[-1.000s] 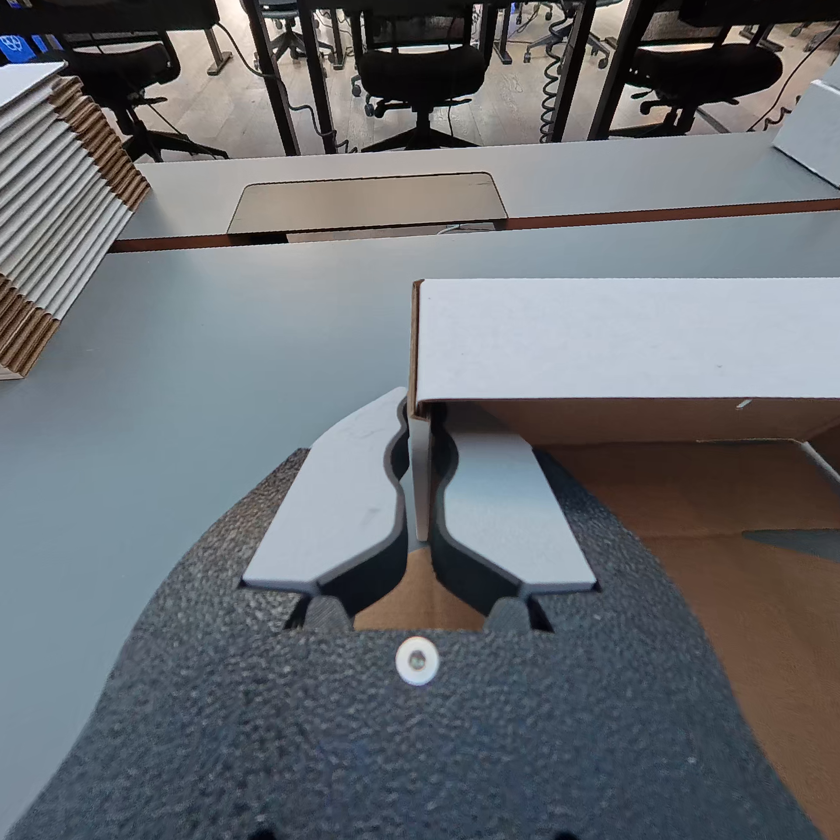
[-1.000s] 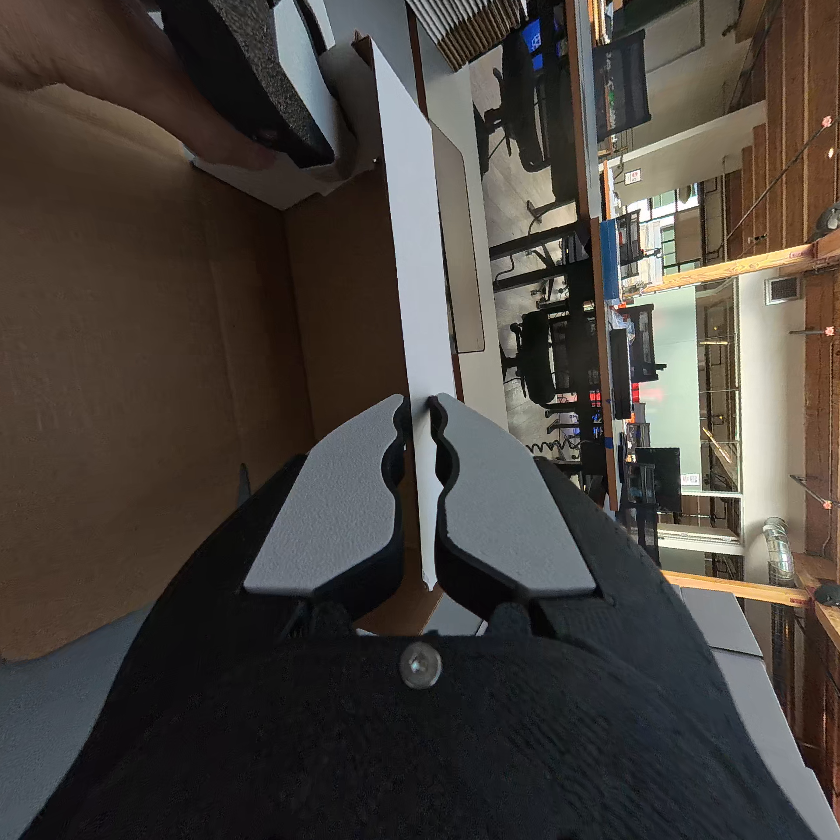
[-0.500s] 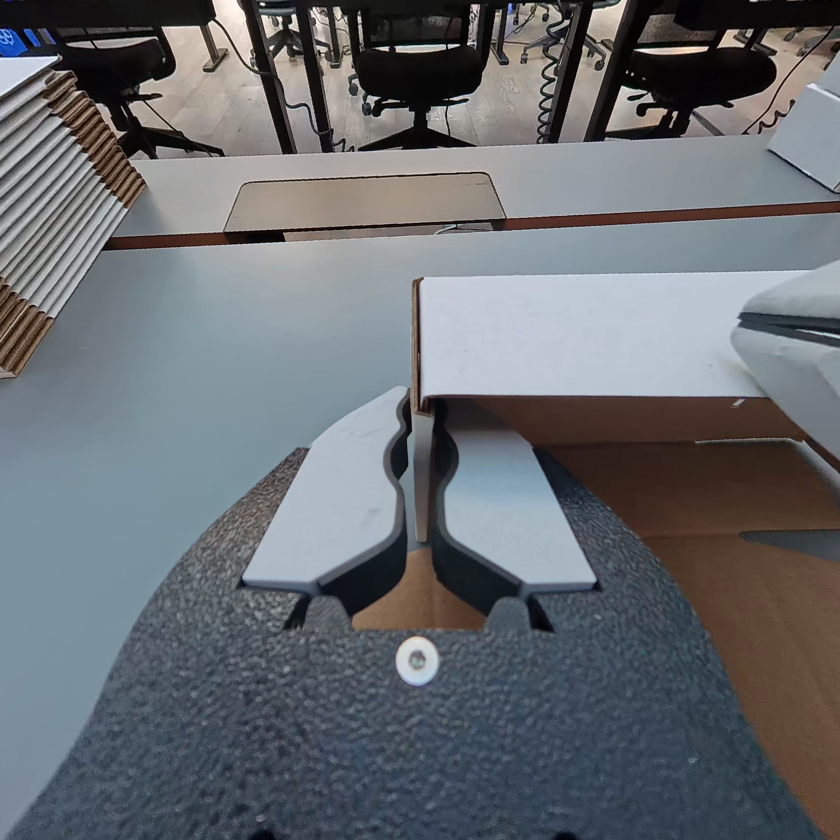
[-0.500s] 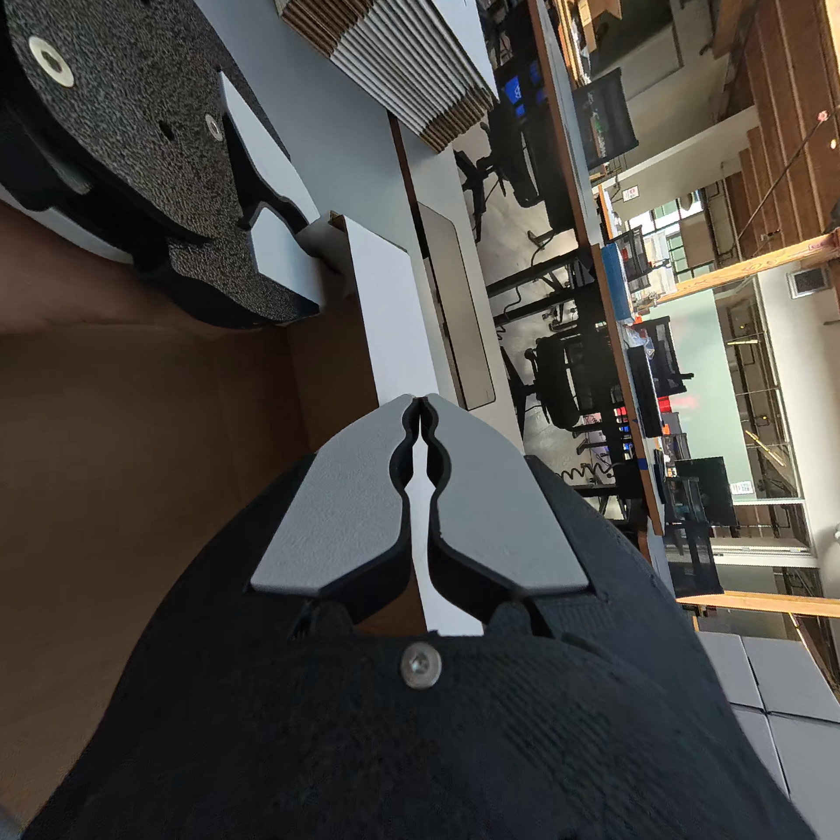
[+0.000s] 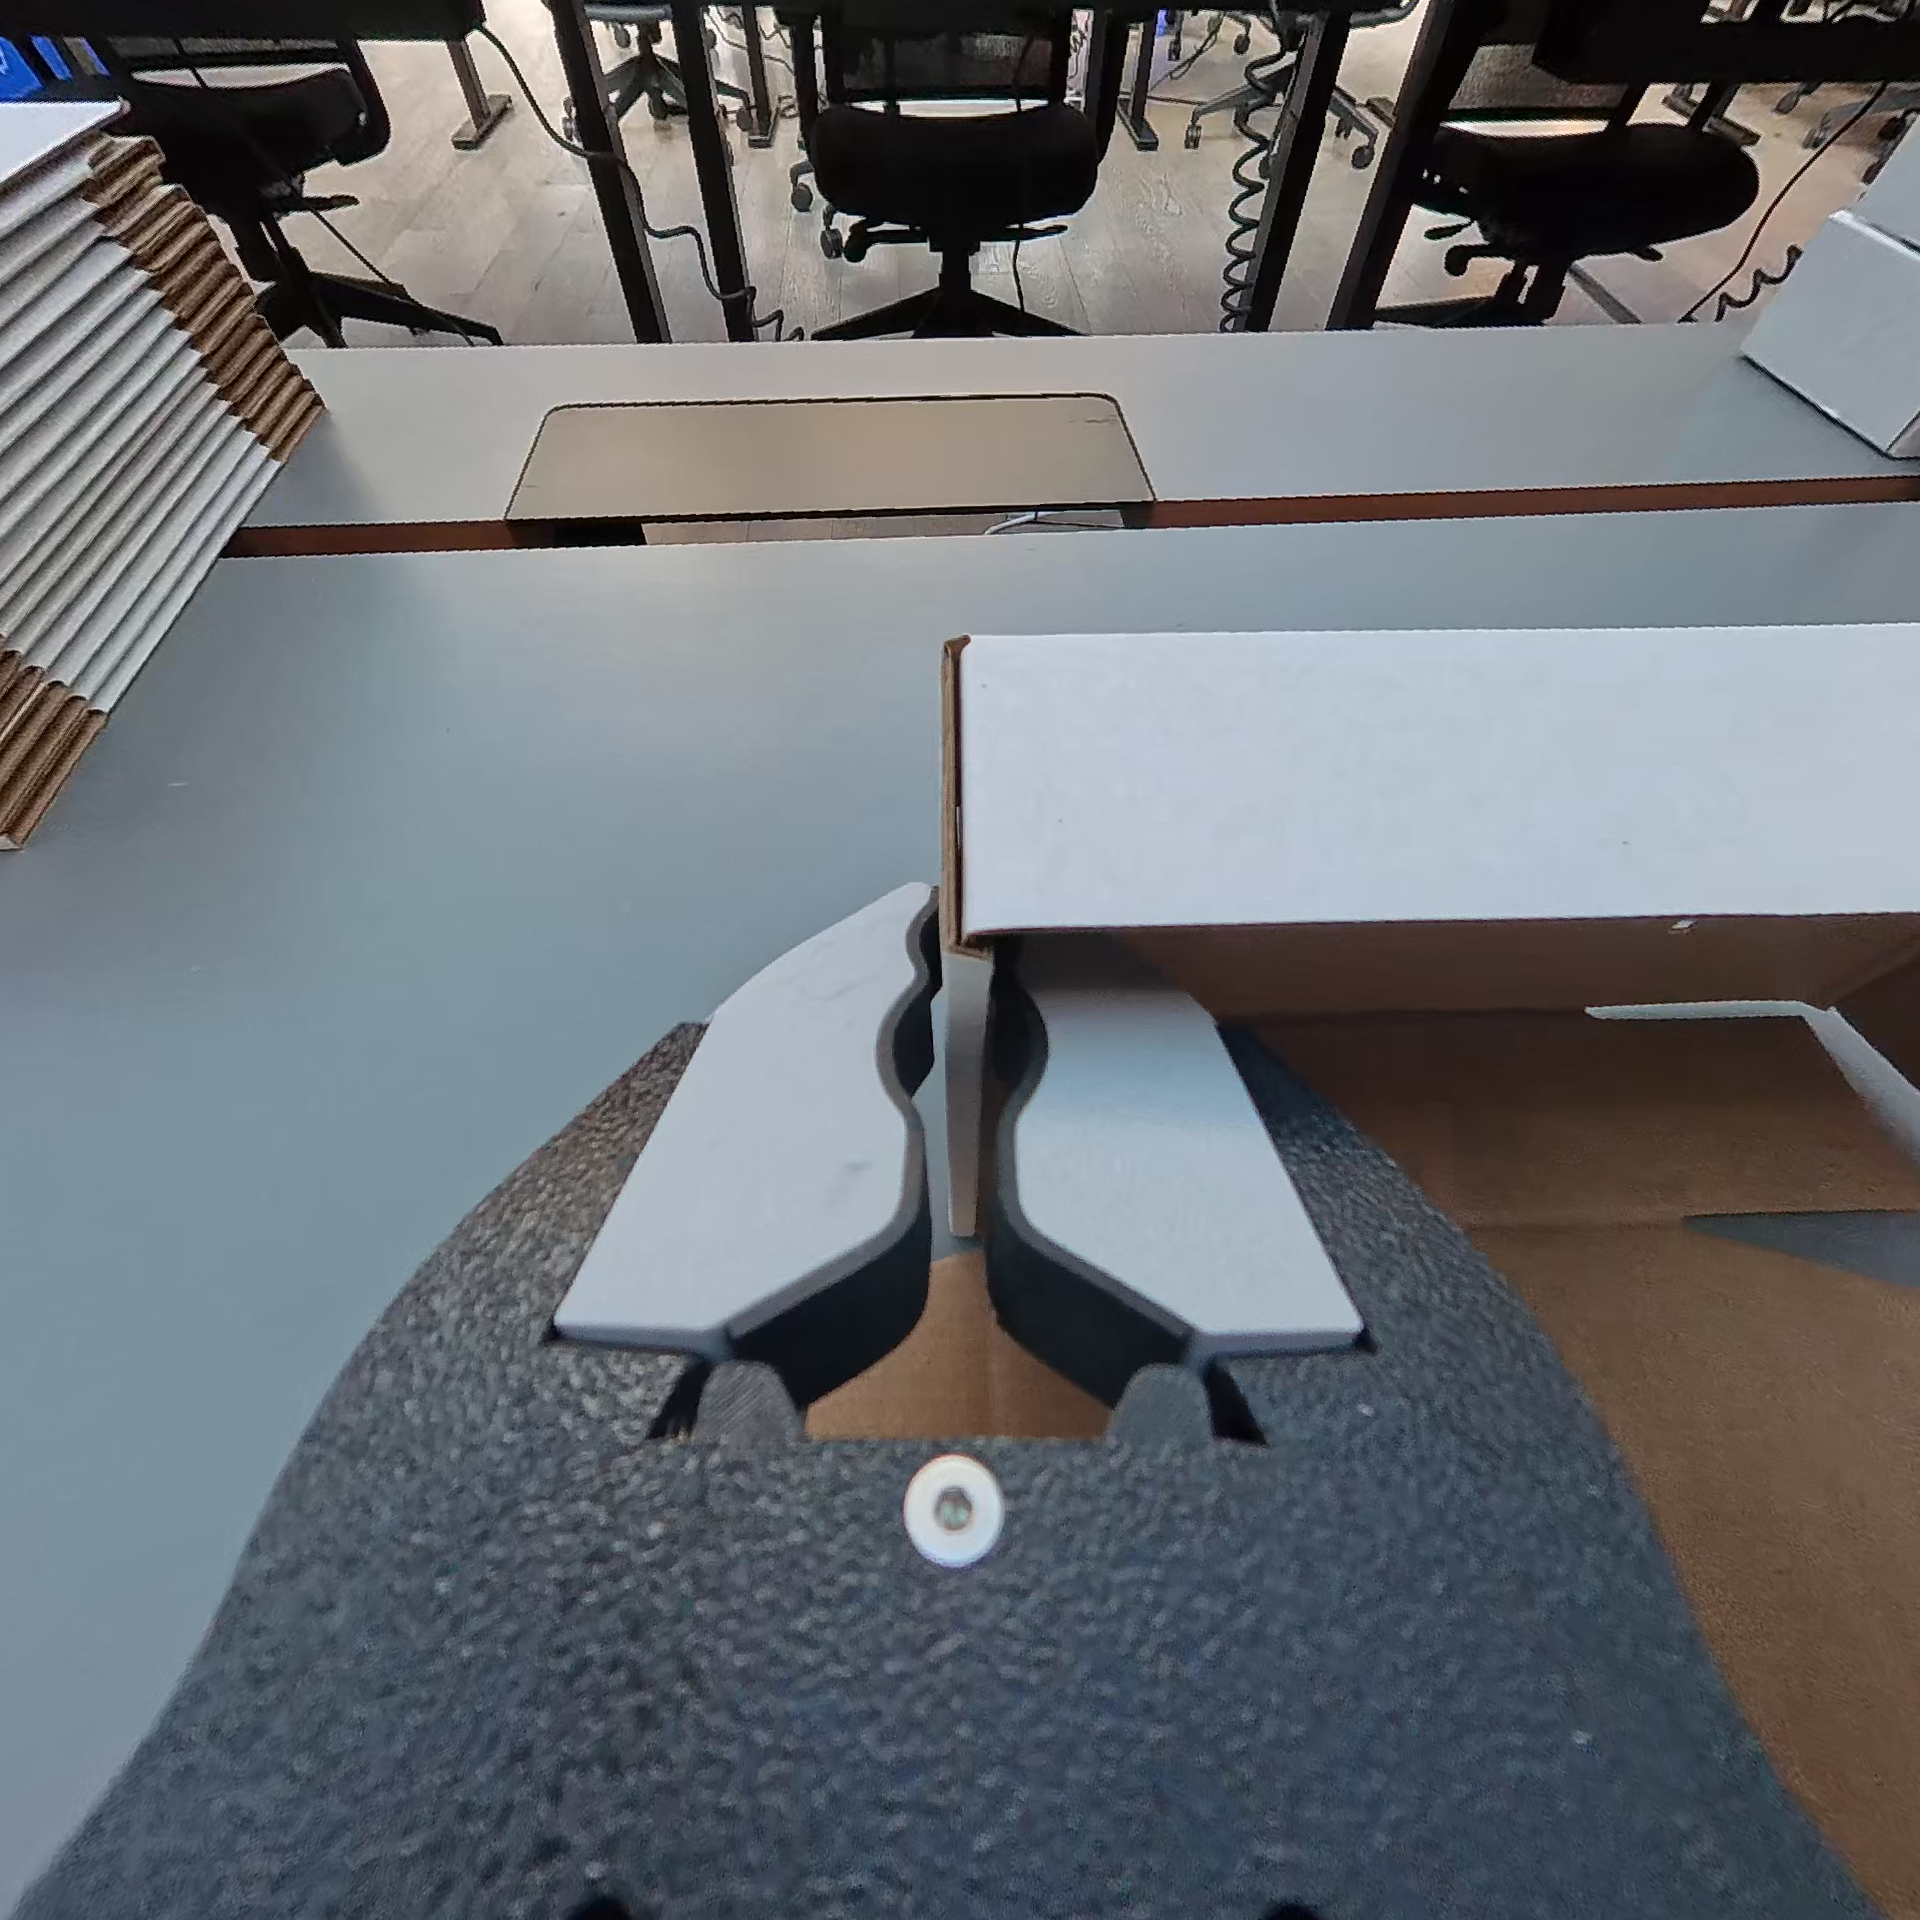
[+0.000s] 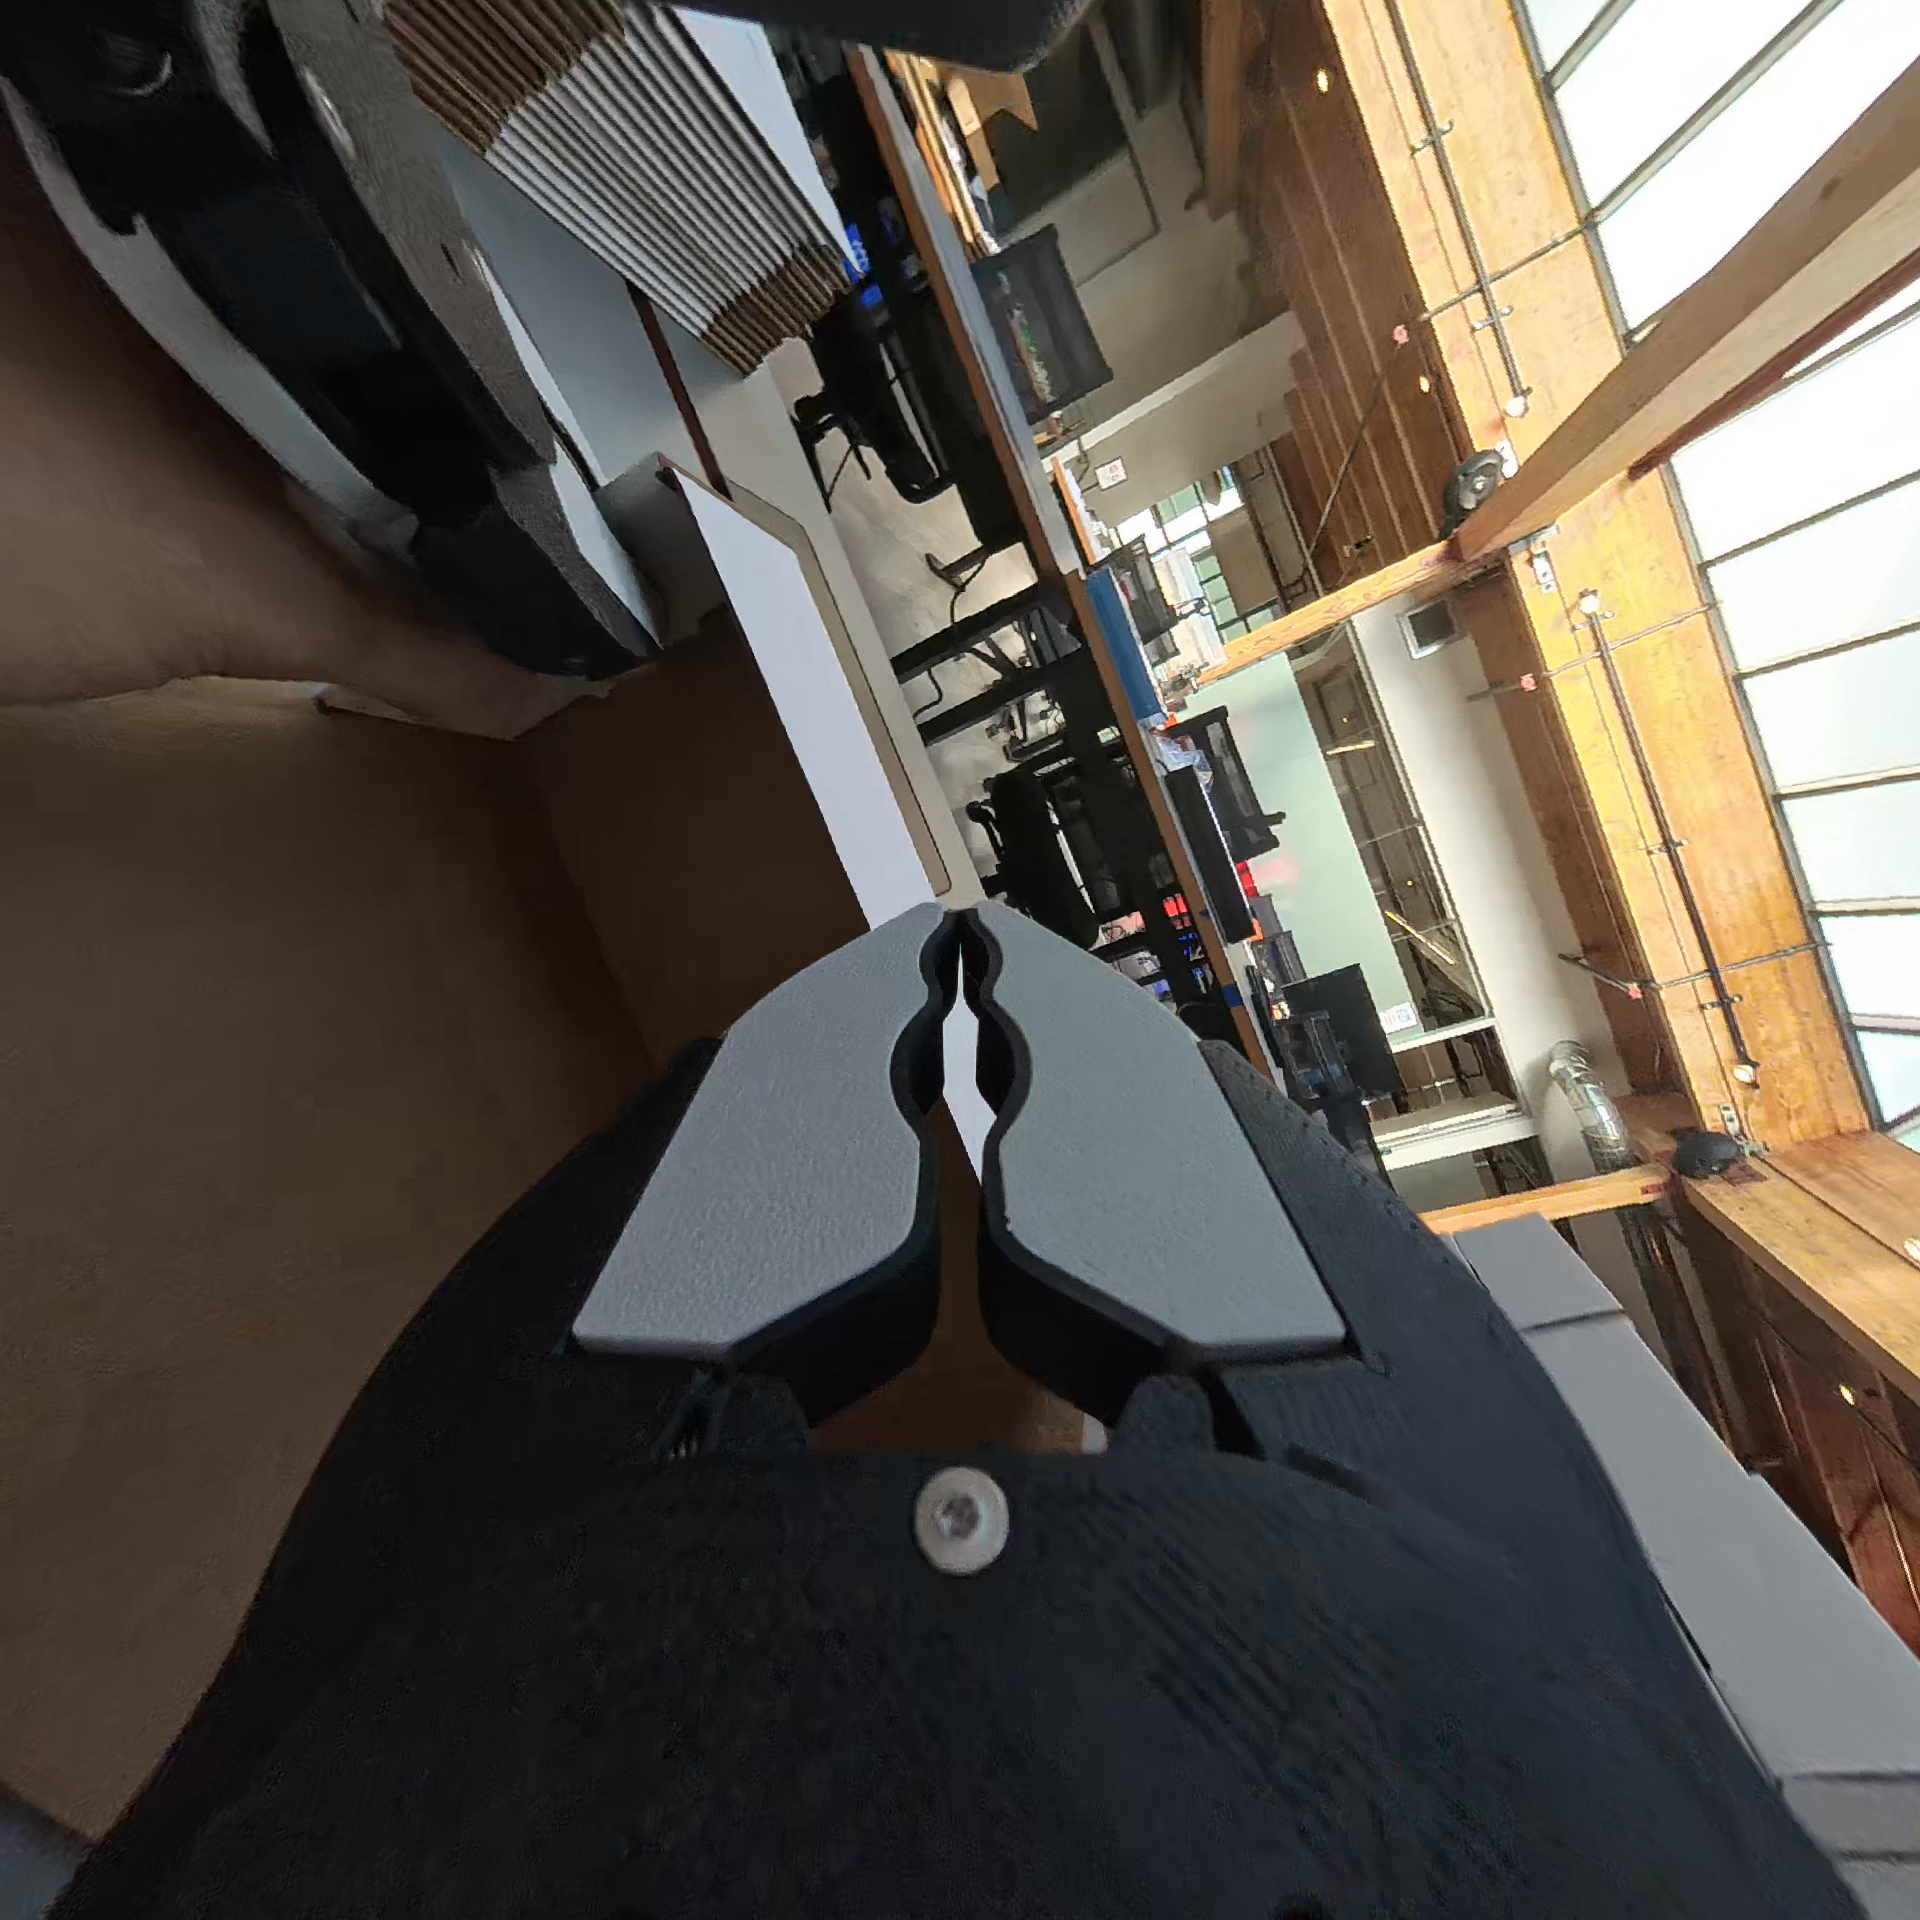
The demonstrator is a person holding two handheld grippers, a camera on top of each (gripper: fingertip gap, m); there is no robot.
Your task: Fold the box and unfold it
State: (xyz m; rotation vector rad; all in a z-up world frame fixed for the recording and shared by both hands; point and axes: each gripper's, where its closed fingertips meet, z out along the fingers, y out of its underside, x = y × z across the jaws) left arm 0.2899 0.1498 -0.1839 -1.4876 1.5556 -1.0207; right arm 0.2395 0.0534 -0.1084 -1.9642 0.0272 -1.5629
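The box (image 5: 1434,790) is white outside and brown inside and lies open on the grey table (image 5: 416,935). Its far wall is folded over toward me. My left gripper (image 5: 961,956) is shut on the box's thin left side wall, near the far left corner. In the right wrist view the box's white far wall (image 6: 769,644) and brown inside (image 6: 312,1039) show, with the left gripper (image 6: 343,343) at the far end. My right gripper (image 6: 961,925) is shut with its tips touching, just above the near end of that wall. Nothing shows between its tips.
A tall stack of flat cardboard blanks (image 5: 104,468) stands at the left of the table and also shows in the right wrist view (image 6: 644,177). A cable hatch (image 5: 831,457) lies beyond the box. Another white box (image 5: 1849,332) sits far right. Office chairs stand behind.
My right gripper closed from straddling the far wall, then rose and tilted away; it has left the left wrist view. My left gripper keeps its hold unmoved.
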